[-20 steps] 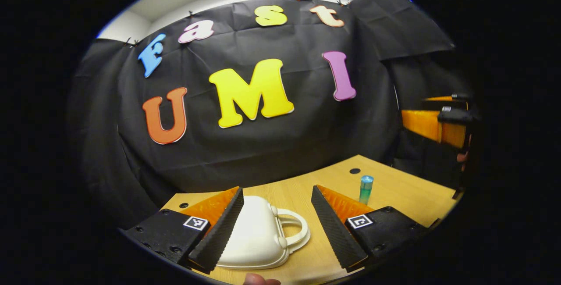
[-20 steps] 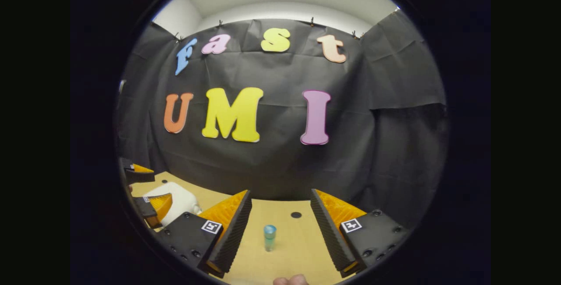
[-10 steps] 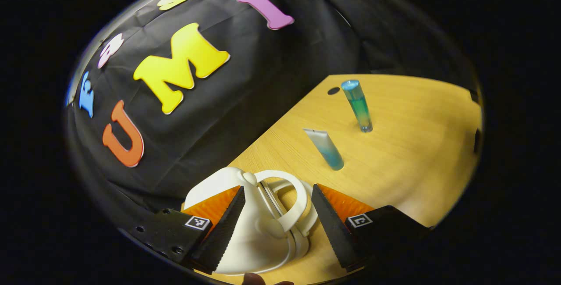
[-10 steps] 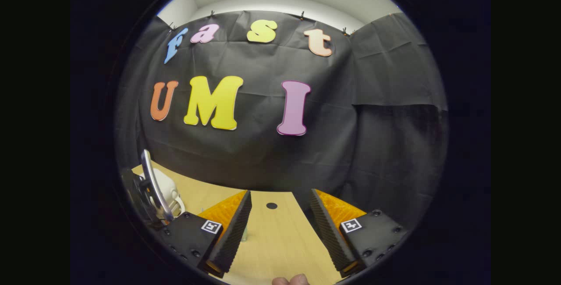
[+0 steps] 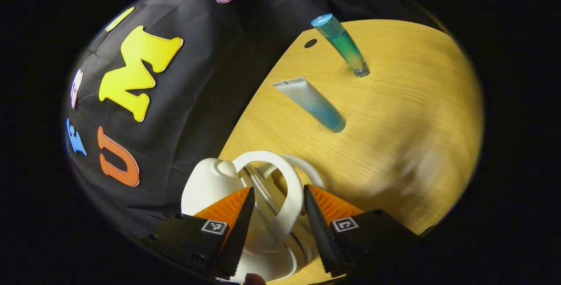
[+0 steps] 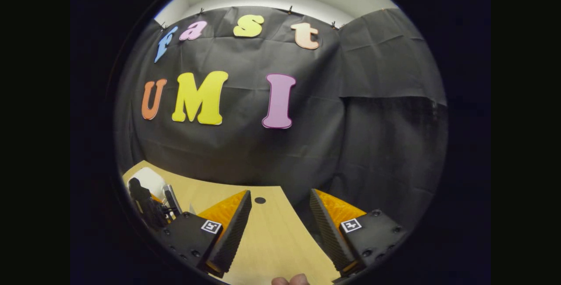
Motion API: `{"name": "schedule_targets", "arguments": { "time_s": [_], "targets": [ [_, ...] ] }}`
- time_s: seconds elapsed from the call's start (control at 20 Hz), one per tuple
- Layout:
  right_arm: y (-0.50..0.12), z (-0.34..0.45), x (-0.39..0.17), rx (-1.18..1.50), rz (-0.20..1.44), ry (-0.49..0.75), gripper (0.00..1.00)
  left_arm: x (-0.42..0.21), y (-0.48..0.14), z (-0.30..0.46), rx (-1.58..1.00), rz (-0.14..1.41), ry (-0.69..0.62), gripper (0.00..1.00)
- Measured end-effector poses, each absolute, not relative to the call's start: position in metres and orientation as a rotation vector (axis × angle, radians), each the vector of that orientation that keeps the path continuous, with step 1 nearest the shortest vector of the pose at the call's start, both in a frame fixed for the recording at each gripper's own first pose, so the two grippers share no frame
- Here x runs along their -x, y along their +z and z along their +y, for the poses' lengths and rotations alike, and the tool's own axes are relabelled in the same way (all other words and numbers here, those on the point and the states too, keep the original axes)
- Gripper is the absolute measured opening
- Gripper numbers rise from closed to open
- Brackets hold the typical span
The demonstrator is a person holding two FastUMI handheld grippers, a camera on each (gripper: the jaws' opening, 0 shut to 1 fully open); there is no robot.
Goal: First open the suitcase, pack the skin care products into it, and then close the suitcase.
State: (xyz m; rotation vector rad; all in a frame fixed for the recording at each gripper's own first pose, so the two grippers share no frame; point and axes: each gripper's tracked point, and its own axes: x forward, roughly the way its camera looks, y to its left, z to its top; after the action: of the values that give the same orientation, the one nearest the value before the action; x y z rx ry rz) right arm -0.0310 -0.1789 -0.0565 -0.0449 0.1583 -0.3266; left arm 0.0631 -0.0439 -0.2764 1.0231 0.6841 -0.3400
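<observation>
In the left gripper view, the left gripper [image 5: 275, 226] sits nearest, its ribbed black pads backed in orange standing apart on either side of the looped white handle [image 5: 287, 197] of the suitcase [image 5: 206, 186]; I cannot tell whether either pad touches it. The suitcase is small, smooth, rounded white plastic, resting at the near edge of the wood-grain desk [image 5: 407, 114]. Farther out lies a soft flat-ended tube [image 5: 309, 103], white fading to blue. Beyond it a clear blue-green capped bottle [image 5: 342, 44] stands by a dark round hole.

In the right gripper view, the right gripper [image 6: 277, 228] is spread wide over bare desk, holding nothing, the suitcase far left.
</observation>
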Motion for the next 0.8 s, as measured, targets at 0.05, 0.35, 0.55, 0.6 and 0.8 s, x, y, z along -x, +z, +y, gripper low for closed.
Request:
{"name": "schedule_targets", "arguments": {
  "time_s": [0.05,0.35,0.55,0.6,0.8],
  "targets": [
    [-0.057,-0.178,0.031,0.043,0.161,-0.326,0.8,-0.061,-0.28,-0.042,-1.025,0.71,-0.337,0.62],
    [-0.053,-0.178,0.033,0.047,0.152,-0.332,0.8,-0.063,-0.269,-0.049,-1.024,0.675,-0.314,0.28],
    [-0.046,-0.168,0.034,0.059,0.139,-0.321,0.8,-0.065,-0.228,-0.042,-0.892,0.614,-0.264,0.1],
    [-0.043,-0.163,0.033,0.06,0.133,-0.313,0.8,-0.069,-0.212,-0.038,-0.86,0.584,-0.247,0.09],
    [-0.034,-0.137,0.024,0.052,0.113,-0.26,0.8,-0.083,-0.135,0.002,-0.729,0.405,-0.144,0.07]
  ]
}}
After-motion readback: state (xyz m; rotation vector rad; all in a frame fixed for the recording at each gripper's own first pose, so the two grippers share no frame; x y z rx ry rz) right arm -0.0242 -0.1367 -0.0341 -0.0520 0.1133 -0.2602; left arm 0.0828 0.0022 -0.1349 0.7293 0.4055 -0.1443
